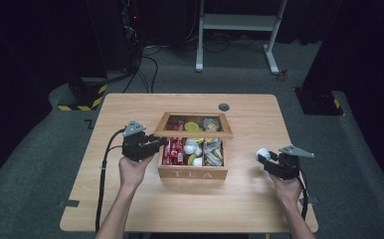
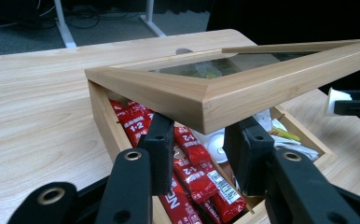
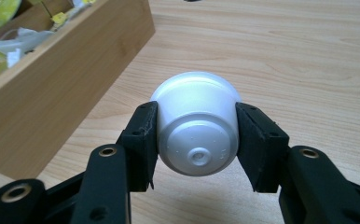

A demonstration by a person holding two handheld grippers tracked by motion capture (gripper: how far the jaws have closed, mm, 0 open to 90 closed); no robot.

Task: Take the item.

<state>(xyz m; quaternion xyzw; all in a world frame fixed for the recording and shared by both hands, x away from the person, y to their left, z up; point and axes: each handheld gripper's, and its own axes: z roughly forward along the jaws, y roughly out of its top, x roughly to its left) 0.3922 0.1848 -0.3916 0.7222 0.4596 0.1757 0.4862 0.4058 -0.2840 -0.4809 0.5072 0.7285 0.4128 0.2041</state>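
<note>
A wooden tea box marked TEA stands mid-table, and its glass-paned lid is raised at an angle. My left gripper is shut on the lid's left front corner and holds it up. Under it lie red sachets, white capsules and yellow packets. To the right of the box, my right gripper is shut on a white capsule just above the table. In the right gripper view the capsule sits between both pads of my right gripper, its base toward the camera.
The wooden table has a round cable hole behind the box. In the right gripper view the box's side wall is close on the left. A white desk frame and a yellow-black striped base stand on the floor beyond.
</note>
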